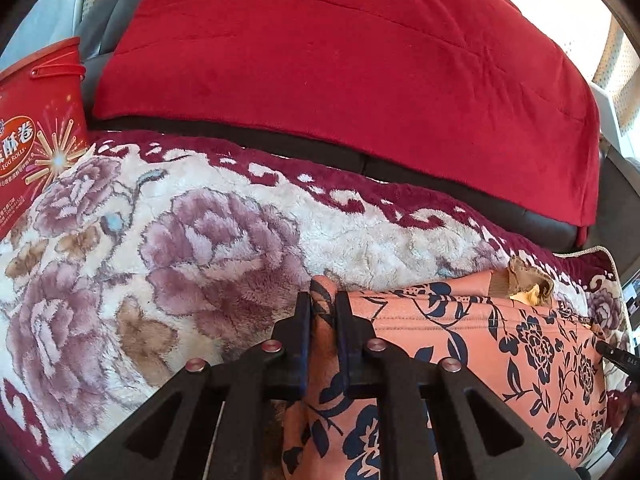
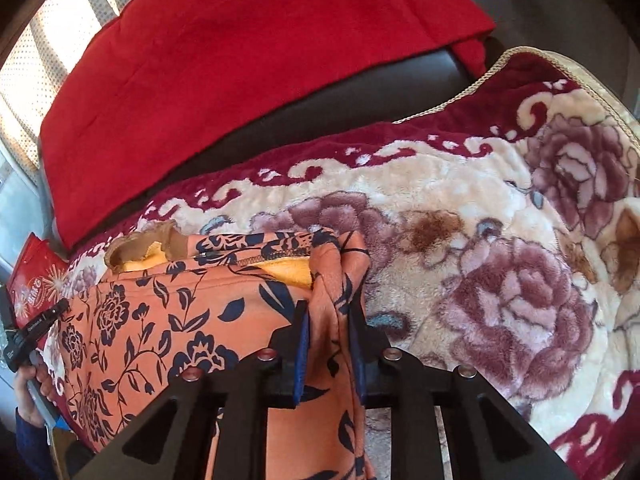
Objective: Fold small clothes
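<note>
A red egg-roll tin point(image 1: 36, 148) stands at the far left on the floral plush blanket point(image 1: 224, 232); its label reads "Egg Rolls" beside Chinese characters, its contents unseen. The orange floral garment point(image 1: 500, 340) lies near on the blanket. The left hand-held gripper point(image 1: 323, 312) pinches its left corner, and the right hand-held gripper point(image 2: 329, 320) pinches its right corner. A red cushion cover point(image 1: 340, 60) lies beyond.
</note>
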`<move>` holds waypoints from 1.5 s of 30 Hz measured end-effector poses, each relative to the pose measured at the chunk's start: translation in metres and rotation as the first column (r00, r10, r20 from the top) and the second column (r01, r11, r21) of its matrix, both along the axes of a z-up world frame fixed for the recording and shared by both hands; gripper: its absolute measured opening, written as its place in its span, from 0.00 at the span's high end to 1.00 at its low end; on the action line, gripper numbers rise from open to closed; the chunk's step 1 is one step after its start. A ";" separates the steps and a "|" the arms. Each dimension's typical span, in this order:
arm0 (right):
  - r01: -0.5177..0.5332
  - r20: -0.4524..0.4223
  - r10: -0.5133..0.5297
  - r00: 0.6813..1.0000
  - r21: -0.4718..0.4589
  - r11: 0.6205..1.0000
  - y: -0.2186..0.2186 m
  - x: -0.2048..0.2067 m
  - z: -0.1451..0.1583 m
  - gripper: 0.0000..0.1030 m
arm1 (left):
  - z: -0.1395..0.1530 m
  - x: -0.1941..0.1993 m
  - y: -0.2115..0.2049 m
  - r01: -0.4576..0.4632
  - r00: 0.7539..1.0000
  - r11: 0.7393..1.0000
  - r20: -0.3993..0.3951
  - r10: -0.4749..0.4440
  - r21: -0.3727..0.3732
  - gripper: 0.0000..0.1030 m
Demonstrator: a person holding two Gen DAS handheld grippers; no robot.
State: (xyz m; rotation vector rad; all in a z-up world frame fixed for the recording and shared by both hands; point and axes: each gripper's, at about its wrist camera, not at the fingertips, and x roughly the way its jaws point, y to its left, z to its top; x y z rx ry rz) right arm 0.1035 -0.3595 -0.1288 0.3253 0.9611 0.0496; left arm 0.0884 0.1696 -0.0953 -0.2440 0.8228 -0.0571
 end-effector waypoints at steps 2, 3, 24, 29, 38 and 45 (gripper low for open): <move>0.002 0.000 -0.002 1.000 0.004 1.000 -0.002 -0.002 0.000 0.80 | 0.001 -0.001 -0.001 0.004 1.000 1.000 0.003 -0.004 0.006 0.89; -0.001 0.000 0.001 1.000 0.000 1.000 -0.001 -0.002 0.000 0.80 | 0.001 -0.001 -0.001 0.005 1.000 1.000 0.005 -0.005 0.008 0.89; -0.080 0.066 0.076 0.995 0.046 0.996 0.009 -0.012 0.019 0.84 | 0.022 -0.013 -0.006 0.018 0.998 0.999 0.066 -0.020 0.033 0.89; -0.065 0.052 0.064 0.997 0.028 0.997 0.014 -0.004 0.008 0.66 | 0.023 -0.012 -0.005 0.021 0.998 0.999 0.062 -0.023 0.035 0.89; -0.085 0.124 0.097 0.988 -0.096 0.992 0.026 -0.017 0.027 0.98 | 0.023 -0.013 -0.006 0.015 0.998 0.999 0.067 -0.017 0.037 0.89; -0.062 0.141 0.061 0.988 0.000 0.998 0.007 -0.020 0.028 0.94 | 0.026 -0.016 -0.007 0.014 0.997 0.999 0.073 -0.017 0.038 0.89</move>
